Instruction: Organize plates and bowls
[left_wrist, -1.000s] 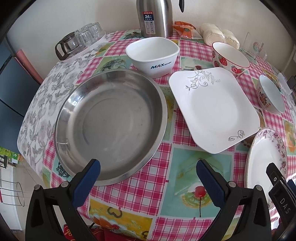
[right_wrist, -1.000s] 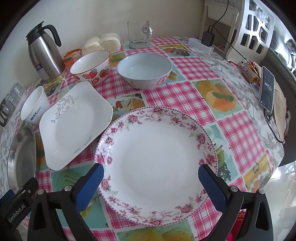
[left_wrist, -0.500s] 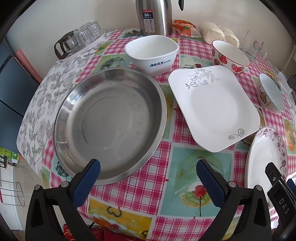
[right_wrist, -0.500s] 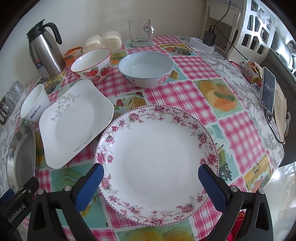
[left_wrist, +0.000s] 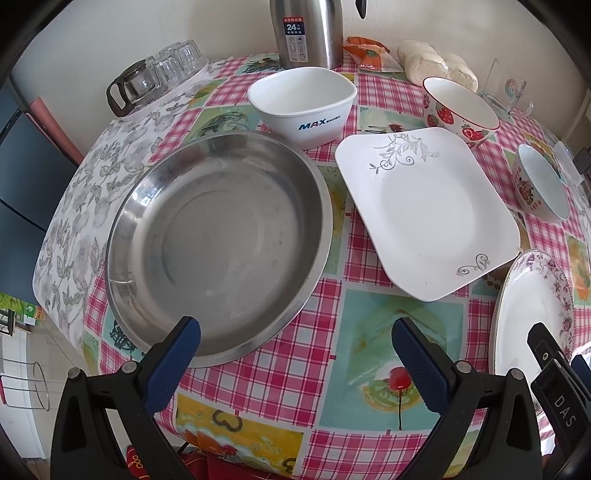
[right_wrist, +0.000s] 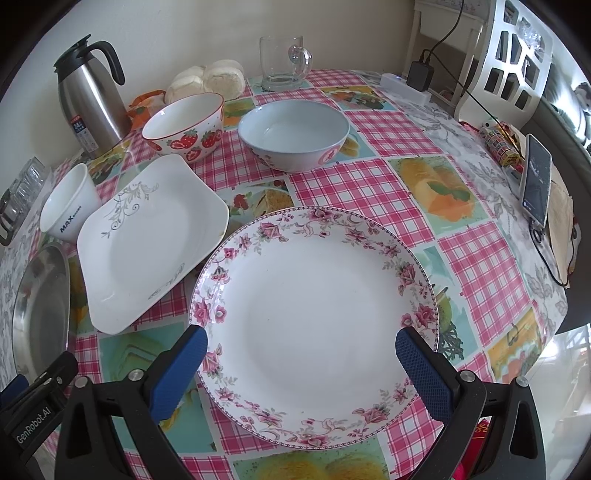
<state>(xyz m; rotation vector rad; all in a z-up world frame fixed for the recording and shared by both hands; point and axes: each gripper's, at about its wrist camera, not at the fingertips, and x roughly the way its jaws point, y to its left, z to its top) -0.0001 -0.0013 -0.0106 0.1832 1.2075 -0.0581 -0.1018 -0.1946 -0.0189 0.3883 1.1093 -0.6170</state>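
A large steel plate (left_wrist: 218, 240) lies at the table's left, with my open, empty left gripper (left_wrist: 295, 332) hovering over its near-right edge. A white square plate (left_wrist: 424, 214) lies to its right, also in the right wrist view (right_wrist: 147, 240). A white MAX bowl (left_wrist: 303, 103), a strawberry bowl (left_wrist: 458, 107) and a pale blue bowl (right_wrist: 293, 136) stand behind. A round floral plate (right_wrist: 314, 314) lies under my open, empty right gripper (right_wrist: 301, 341), whose fingers straddle its near half.
A steel thermos (right_wrist: 92, 99), a glass mug (right_wrist: 282, 62), wrapped buns (right_wrist: 207, 81) and an orange packet (left_wrist: 365, 55) line the back. Glasses on a tray (left_wrist: 155, 77) sit back left. A phone (right_wrist: 535, 181), cables and a charger (right_wrist: 421, 74) lie at right. The table edge is close below both grippers.
Both grippers drifted slightly back and upward, so the dishes sit a little lower in view. Nothing was grasped or moved on the table.
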